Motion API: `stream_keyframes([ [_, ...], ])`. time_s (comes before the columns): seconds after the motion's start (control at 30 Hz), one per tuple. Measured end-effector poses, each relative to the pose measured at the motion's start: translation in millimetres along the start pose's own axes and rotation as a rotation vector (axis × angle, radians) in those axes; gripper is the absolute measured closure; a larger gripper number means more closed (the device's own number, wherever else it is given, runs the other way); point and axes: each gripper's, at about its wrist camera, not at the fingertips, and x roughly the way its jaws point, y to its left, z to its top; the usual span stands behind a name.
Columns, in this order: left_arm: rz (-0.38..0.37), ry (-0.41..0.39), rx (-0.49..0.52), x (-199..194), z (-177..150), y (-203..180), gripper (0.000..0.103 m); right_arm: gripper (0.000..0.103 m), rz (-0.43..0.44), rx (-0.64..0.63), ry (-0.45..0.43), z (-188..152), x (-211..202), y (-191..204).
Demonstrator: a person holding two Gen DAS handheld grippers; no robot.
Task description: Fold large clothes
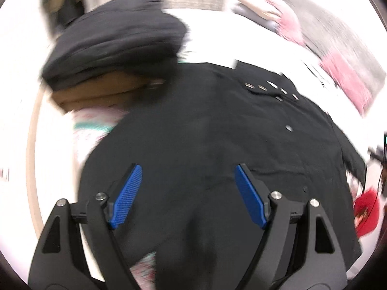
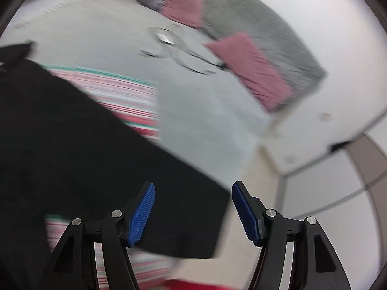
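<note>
Both grippers stood with jaws apart and nothing between the blue pads. Seen from its own wrist camera, the left gripper (image 1: 187, 176) hung over the middle of the black garment (image 1: 217, 133), which filled the view beneath it and ran away toward a row of metal snaps (image 1: 271, 89) near its far edge. That garment lay spread on a striped cloth (image 1: 94, 123) over the white surface (image 1: 212, 36), just beside a stack of folded clothes (image 1: 116, 55) (dark on top, tan beneath).

From the right wrist view, the right gripper (image 2: 193, 207) pointed down past a squared corner of the same black garment (image 2: 72, 145), which stretched up and to the left of the fingers; that corner sat just beneath and between the open pads, though blur left it unclear how close the cloth really was. A pink and grey blanket (image 2: 254, 55) lay well apart at the far side.

So the fabric's bulk lay leftward of the right hand and directly under the left one. By my reading, the right hand was the nearer to a free corner, and any fold would probably start there.
</note>
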Motion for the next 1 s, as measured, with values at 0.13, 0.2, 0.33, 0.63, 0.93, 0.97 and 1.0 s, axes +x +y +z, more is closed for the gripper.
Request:
stream_keyframes([
  [0.13, 0.039, 0.017, -0.126, -10, -16, 70, 0.023, 0.036, 0.247, 0.001, -0.026, -7, -43, 48],
  [0.2, 0.069, 0.032, -0.186, -6, -31, 107, 0.023, 0.036, 0.348, -0.019, -0.032, -10, -61, 81],
  [0.33, 0.061, 0.078, -0.319, 19, -65, 164, 0.023, 0.036, 0.466, -0.077, -0.039, -8, -80, 134],
  [0.63, -0.273, 0.14, -0.753, 84, -151, 236, 0.023, 0.036, 0.49, -0.284, -0.043, -38, -94, 208],
  [0.93, -0.562, 0.147, -0.984, 115, -184, 244, 0.027, 0.036, 0.521, -0.361, -0.048, -46, -107, 233],
  [0.97, -0.591, 0.144, -0.995, 113, -186, 245, 0.039, 0.036, 0.529, -0.363, -0.047, -47, -110, 233],
  [1.0, -0.604, 0.136, -1.007, 110, -186, 245, 0.045, 0.036, 0.539, -0.365, -0.047, -48, -112, 237],
])
